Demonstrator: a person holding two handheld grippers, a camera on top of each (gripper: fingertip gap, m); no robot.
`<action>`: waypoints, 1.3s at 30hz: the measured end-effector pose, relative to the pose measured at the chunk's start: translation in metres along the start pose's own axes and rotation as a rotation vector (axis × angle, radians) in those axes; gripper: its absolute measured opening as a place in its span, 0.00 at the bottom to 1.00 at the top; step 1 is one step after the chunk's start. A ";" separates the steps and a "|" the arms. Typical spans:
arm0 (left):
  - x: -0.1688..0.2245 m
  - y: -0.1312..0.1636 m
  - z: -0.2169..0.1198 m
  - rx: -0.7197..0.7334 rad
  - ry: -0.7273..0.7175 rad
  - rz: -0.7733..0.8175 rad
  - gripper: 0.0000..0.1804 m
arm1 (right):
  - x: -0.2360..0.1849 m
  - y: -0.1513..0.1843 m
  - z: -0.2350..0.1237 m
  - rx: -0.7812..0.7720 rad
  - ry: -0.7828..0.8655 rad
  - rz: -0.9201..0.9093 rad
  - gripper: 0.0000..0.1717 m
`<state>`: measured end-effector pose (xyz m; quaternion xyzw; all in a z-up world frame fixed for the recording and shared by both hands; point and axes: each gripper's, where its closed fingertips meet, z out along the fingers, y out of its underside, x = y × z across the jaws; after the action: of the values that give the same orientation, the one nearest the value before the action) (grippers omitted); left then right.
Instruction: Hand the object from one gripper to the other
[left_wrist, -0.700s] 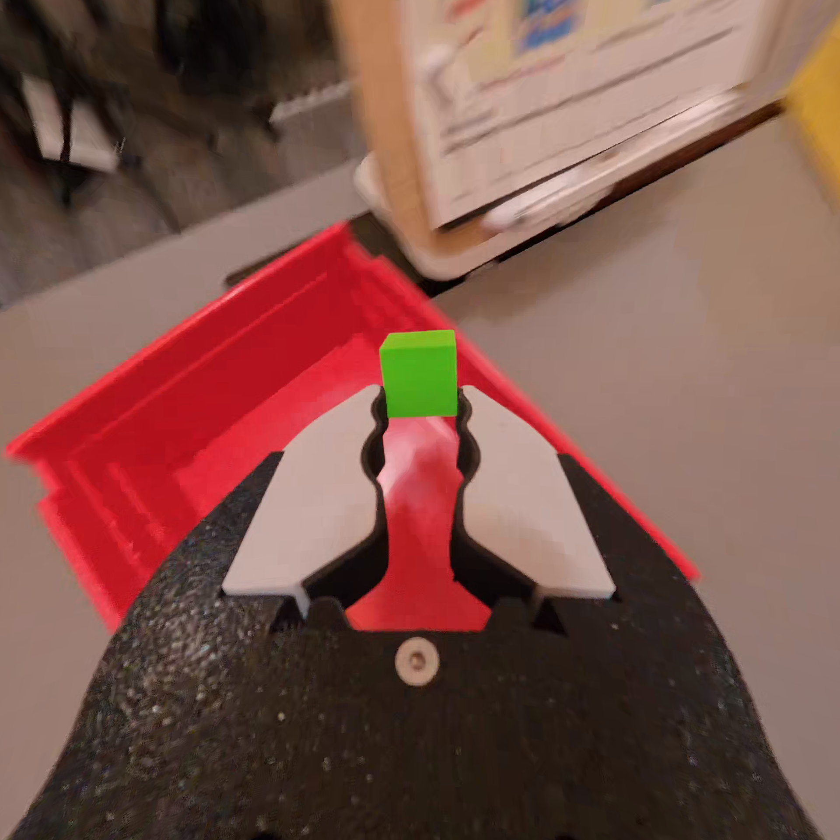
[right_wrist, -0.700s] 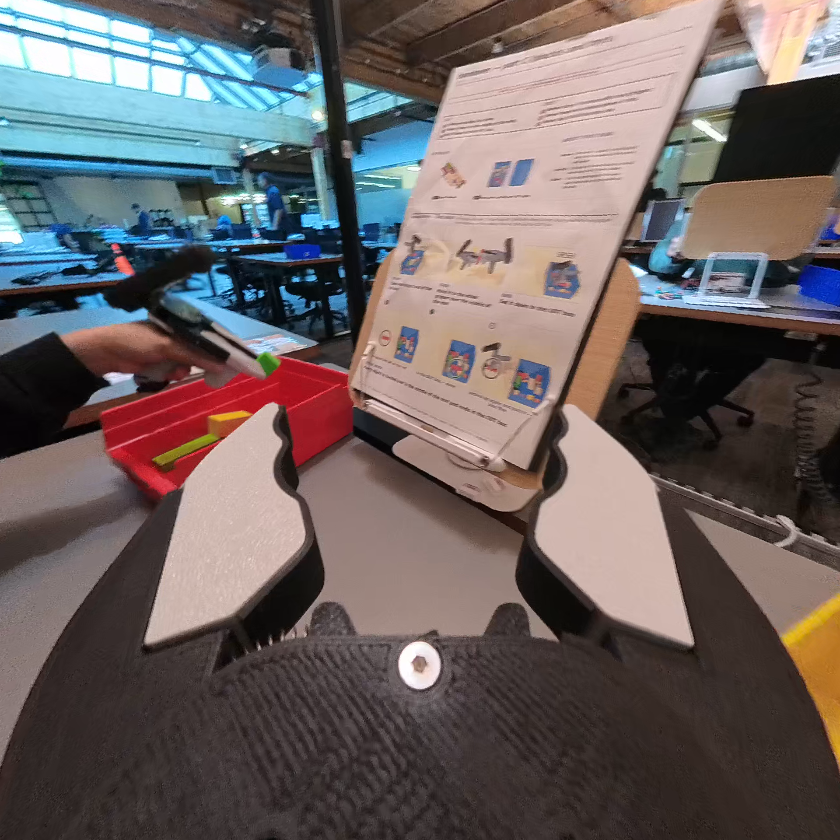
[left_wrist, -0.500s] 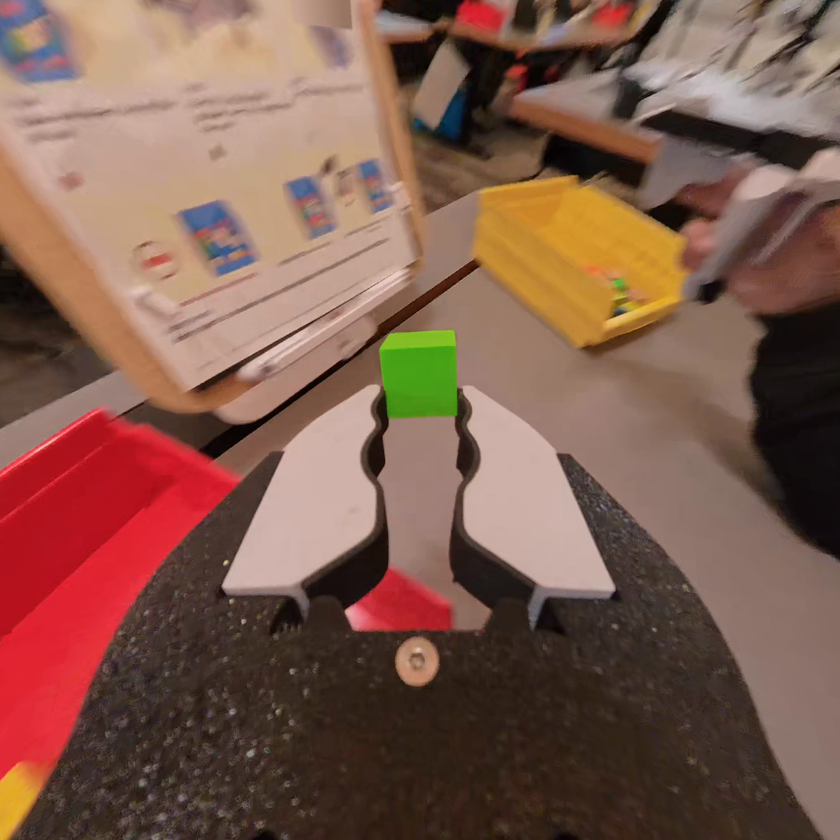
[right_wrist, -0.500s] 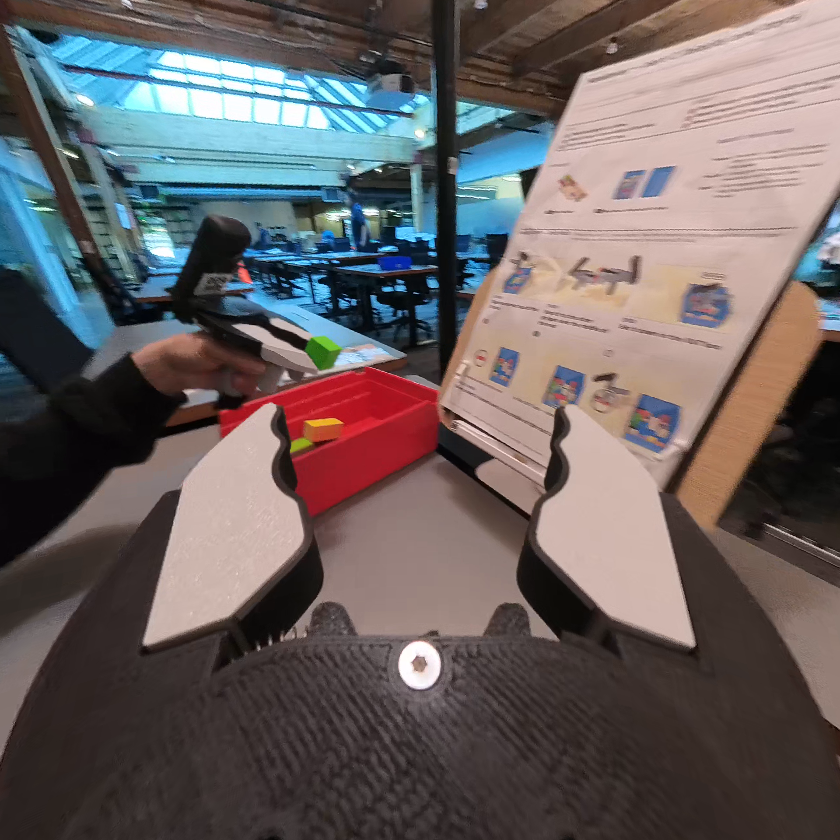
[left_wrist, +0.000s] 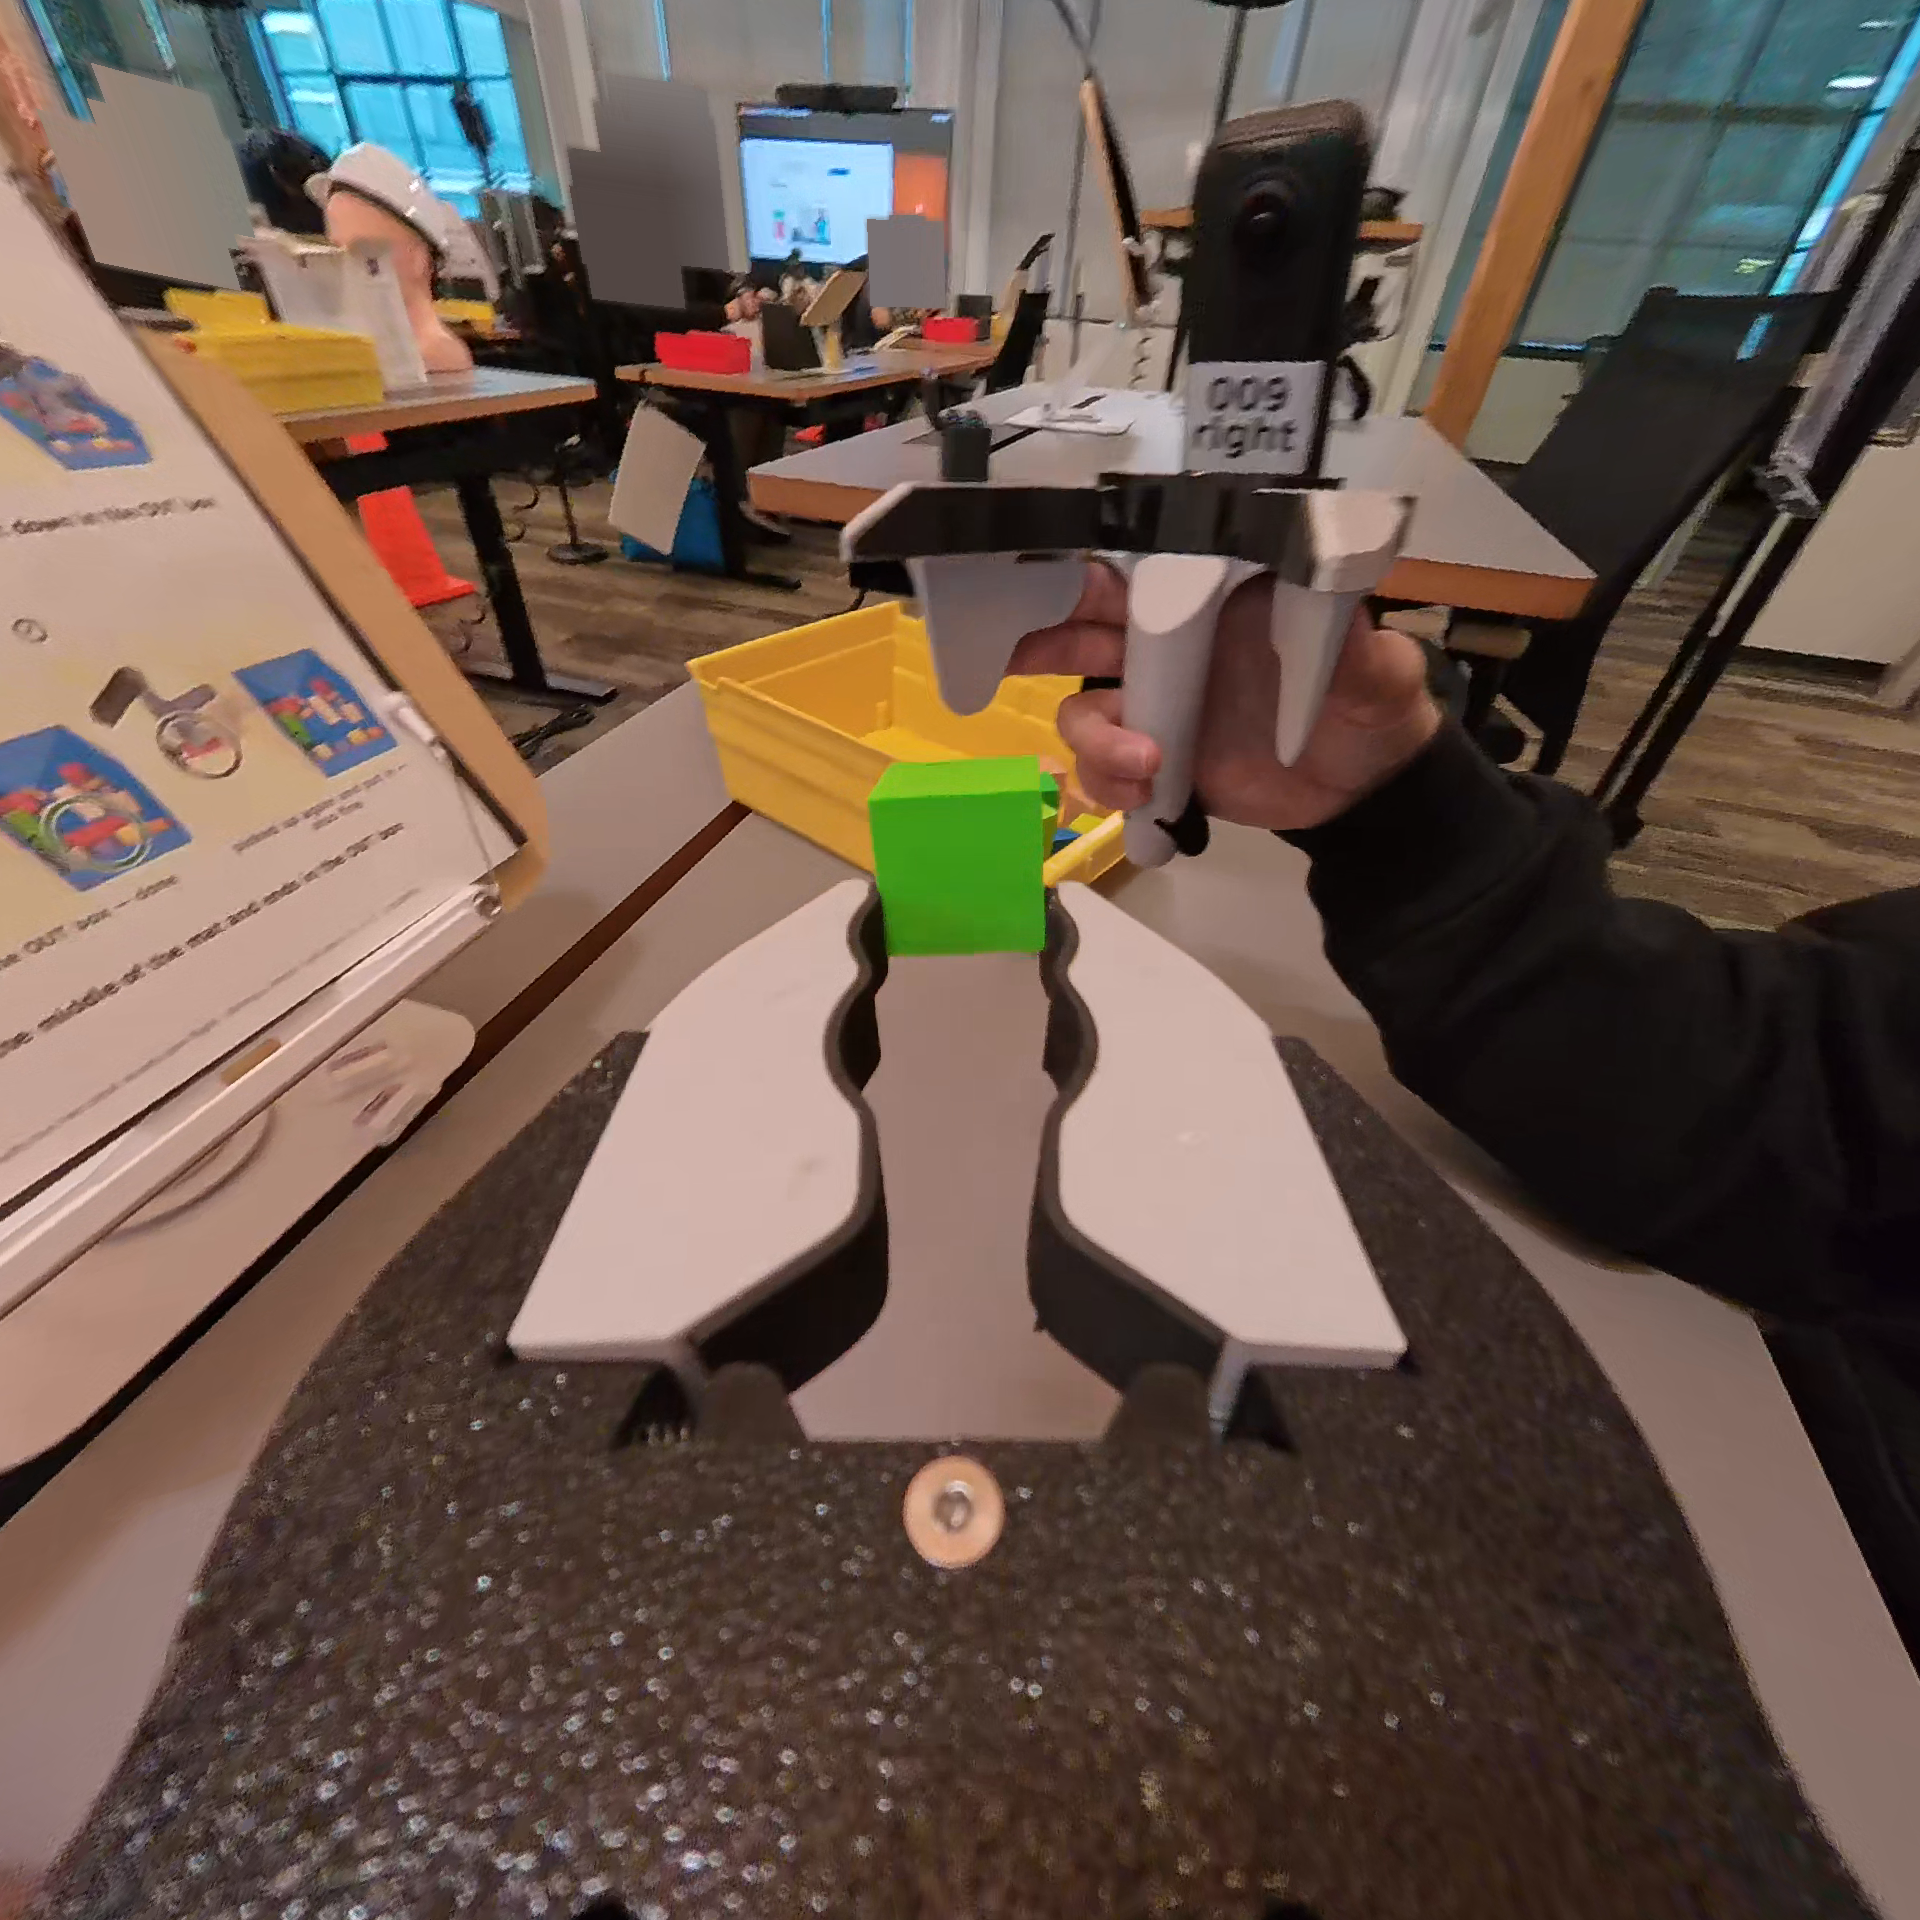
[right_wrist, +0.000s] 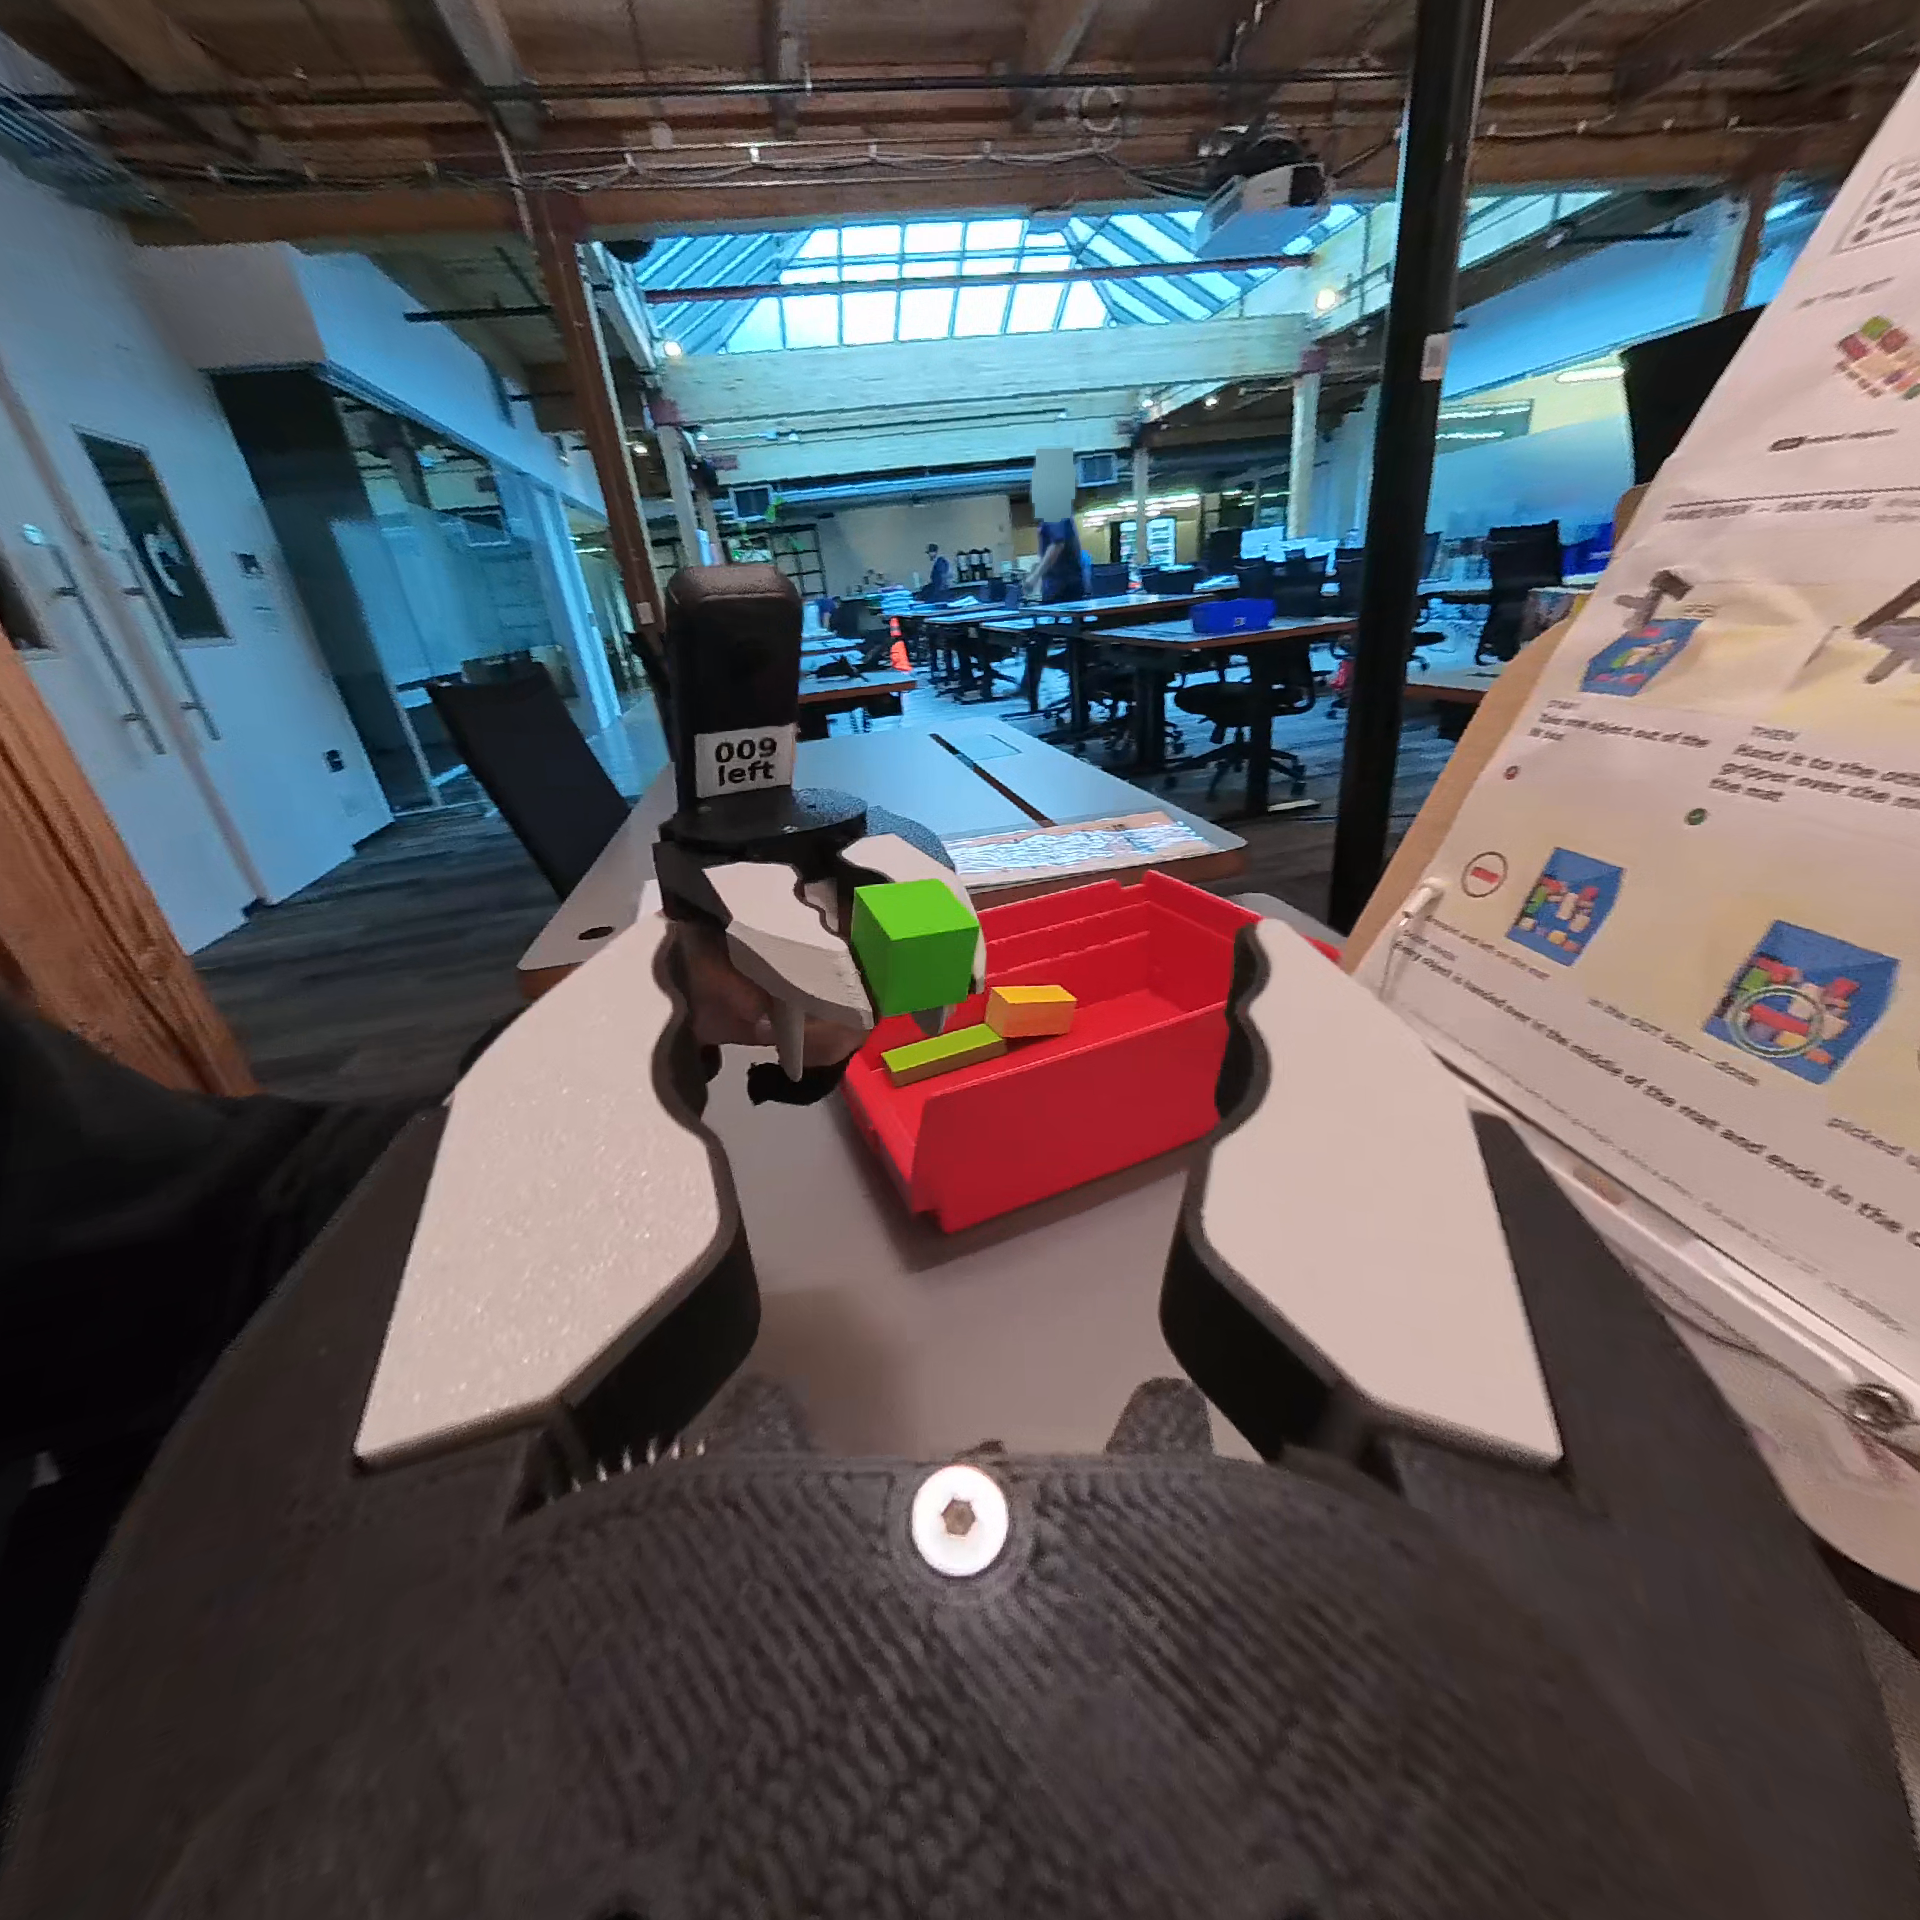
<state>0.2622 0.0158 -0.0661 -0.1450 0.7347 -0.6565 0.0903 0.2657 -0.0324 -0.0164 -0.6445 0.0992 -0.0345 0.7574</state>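
Handover, mid-air above the grey tabletop (left_wrist: 644, 831) | my left tool (left_wrist: 958, 925) pinches the bright green plastic cube (left_wrist: 958, 857) at its tips | my right tool (right_wrist: 956, 1029) faces it, spread wide, empty | I should square up, close on the free faces, then release left.

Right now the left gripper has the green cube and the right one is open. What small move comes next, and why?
Probably ease the right gripper forward until its open fingers sit either side of the green cube. The left gripper pinches the cube at its fingertips, most of it sticking out free, and the right fingers are spread wide but short of it, so closing now would catch nothing.
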 end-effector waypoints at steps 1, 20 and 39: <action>0.004 -0.001 0.001 0.010 0.019 0.010 0.15 | -0.001 0.001 0.000 0.000 -0.014 0.010 0.56; 0.037 -0.003 0.010 0.066 0.190 0.123 0.15 | -0.041 0.027 0.022 -0.101 -0.263 -0.036 0.30; 0.010 0.008 0.024 -0.006 -0.018 0.120 0.26 | 0.030 0.023 -0.015 -0.199 0.200 -0.162 0.16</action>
<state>0.2593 -0.0092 -0.0760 -0.1068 0.7431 -0.6464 0.1359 0.2905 -0.0485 -0.0446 -0.7156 0.1247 -0.1493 0.6709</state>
